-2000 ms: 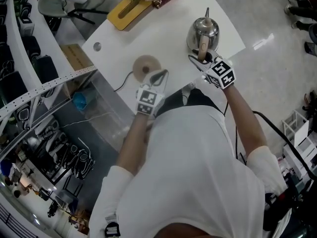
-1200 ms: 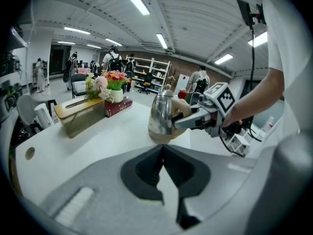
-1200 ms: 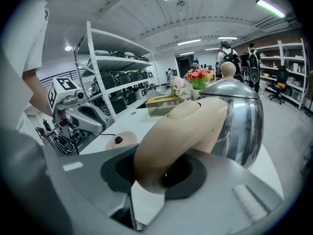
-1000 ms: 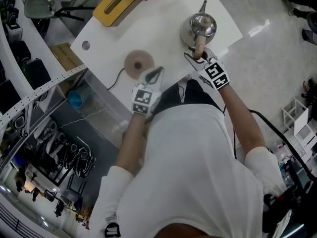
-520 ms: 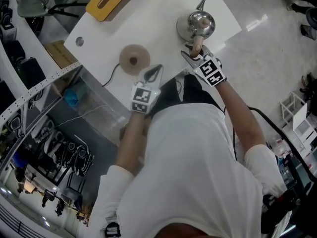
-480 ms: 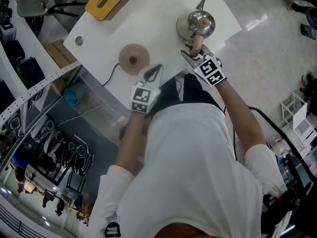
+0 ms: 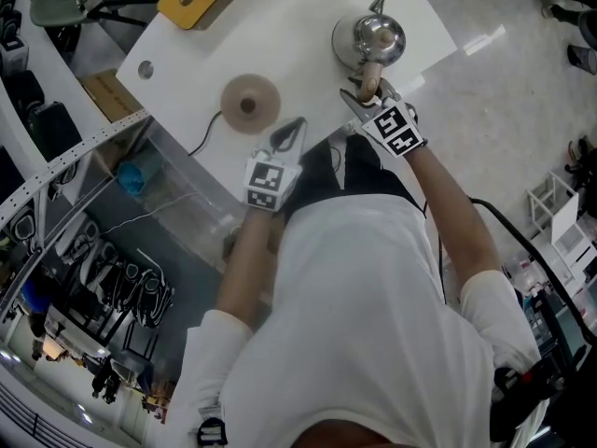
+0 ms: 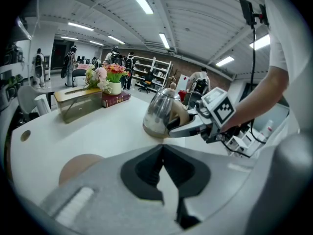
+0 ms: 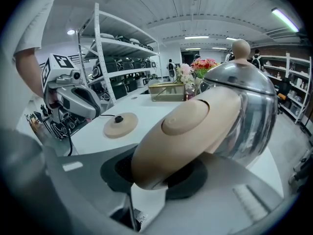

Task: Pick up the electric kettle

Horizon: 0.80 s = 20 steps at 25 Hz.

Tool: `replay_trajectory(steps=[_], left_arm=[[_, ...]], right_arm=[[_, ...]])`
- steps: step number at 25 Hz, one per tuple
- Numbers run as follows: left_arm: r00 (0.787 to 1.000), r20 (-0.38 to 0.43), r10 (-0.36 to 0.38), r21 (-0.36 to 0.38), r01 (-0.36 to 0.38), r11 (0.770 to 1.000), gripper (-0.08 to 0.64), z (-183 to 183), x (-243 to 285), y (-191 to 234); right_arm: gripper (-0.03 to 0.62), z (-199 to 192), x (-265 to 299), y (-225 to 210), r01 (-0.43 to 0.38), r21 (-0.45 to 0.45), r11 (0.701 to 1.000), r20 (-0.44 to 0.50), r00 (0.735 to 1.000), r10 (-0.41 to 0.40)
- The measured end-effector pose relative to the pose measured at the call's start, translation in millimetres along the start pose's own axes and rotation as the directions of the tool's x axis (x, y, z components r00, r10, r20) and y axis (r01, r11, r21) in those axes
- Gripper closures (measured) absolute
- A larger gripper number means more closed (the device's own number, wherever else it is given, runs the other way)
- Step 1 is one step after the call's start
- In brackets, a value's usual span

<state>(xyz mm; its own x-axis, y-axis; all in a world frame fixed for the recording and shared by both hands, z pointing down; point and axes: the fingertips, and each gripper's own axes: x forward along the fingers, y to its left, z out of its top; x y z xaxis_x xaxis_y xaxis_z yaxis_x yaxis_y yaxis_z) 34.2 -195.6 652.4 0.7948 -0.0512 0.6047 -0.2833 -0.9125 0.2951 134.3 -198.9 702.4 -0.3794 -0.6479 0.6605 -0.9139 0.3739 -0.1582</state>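
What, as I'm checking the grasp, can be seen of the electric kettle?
The electric kettle is polished steel, round-bodied, with a domed lid, a beige knob, a thin spout pointing away from the person and a thick beige handle. It stands upright near the edge of the white table, apart from the round base. The right gripper is closed on the handle.
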Motion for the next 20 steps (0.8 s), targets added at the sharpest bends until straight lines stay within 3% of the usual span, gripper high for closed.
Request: replay_trajectory(steps=[12, 20], left_arm=[[0.999, 0.021, 0.037, -0.016, -0.036, 0.999, 0.557, 0.0, -12.1, -20.1], [0.996, 0.047, 0.080, -0.032, -0.079, 0.996, 0.557, 8.5, -20.0, -34.8]], right_arm=[[0.397, 2.0, -16.6, 3.5, -0.042, 0.059, 0.997, 0.010, 0.999, 0.041], [0.388, -2.2, -44.8, 0.6, -0.026, 0.065, 0.998, 0.006, 1.000, 0.026]])
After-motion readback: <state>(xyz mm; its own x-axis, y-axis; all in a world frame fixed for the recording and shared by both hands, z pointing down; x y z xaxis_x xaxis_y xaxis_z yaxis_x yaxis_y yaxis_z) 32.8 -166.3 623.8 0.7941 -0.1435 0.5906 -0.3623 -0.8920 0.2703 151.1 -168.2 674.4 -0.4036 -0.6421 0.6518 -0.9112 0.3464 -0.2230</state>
